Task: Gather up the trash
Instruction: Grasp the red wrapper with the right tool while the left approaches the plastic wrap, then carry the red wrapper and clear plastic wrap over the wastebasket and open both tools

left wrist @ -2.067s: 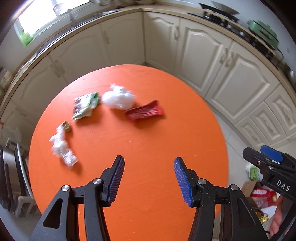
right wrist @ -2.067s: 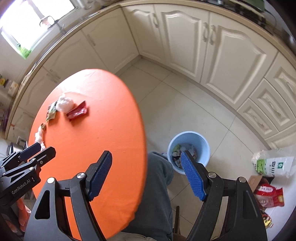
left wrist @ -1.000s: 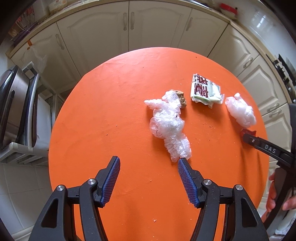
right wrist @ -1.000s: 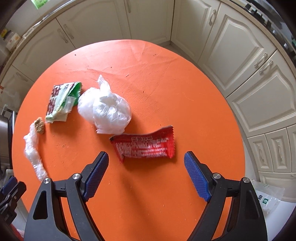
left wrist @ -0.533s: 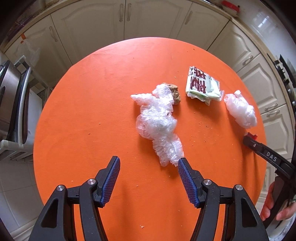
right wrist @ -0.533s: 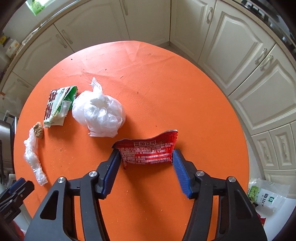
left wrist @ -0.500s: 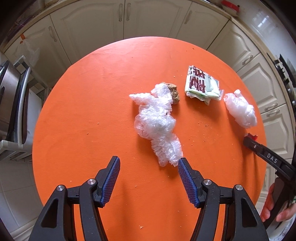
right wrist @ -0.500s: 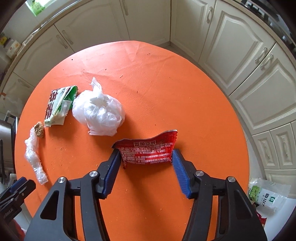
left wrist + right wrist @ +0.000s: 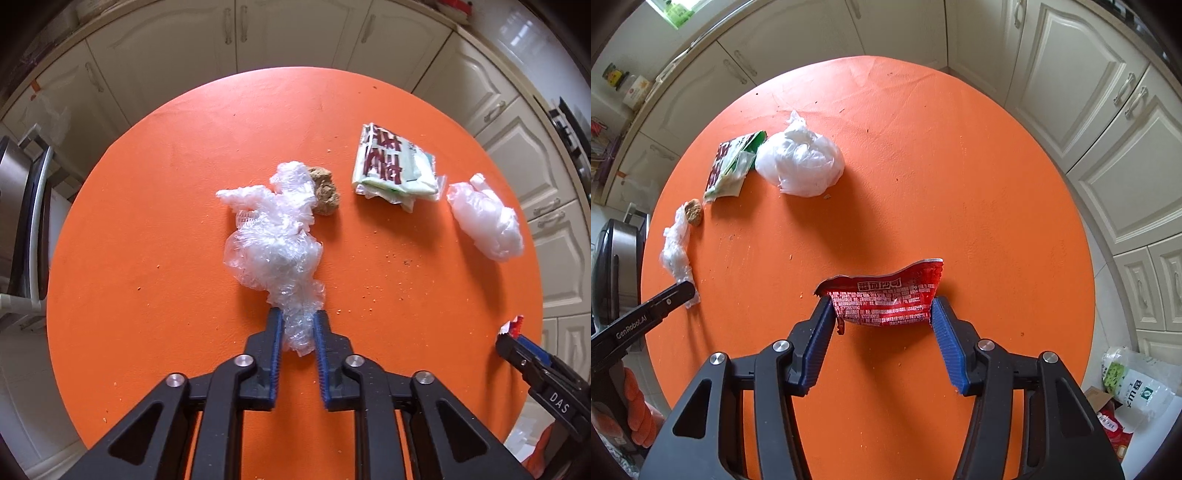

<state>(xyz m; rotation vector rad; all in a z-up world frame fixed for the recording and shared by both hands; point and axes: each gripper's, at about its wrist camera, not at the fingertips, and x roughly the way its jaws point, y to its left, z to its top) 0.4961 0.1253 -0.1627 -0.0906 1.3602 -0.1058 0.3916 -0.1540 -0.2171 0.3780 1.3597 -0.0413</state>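
Both grippers are taking hold of trash on the orange table (image 9: 147, 229). The left gripper (image 9: 298, 334), at lower centre of its view, is closing, its pads already pinching the near tail of the cling film (image 9: 275, 240); the bulk of the film trails up toward mid-frame, touching a brown crumb (image 9: 325, 190). To lift cleanly, the grip should stay firm and the rise be slow, since only a thin tail is caught and the film may stretch or slip. The right gripper (image 9: 882, 314), at lower centre of its view, is clamped across the ends of the red wrapper (image 9: 882, 295), which bows upward between the pads. It should hold that squeeze without crushing further. A green packet (image 9: 733, 164) and a white bag (image 9: 799, 160) wait in the upper left.
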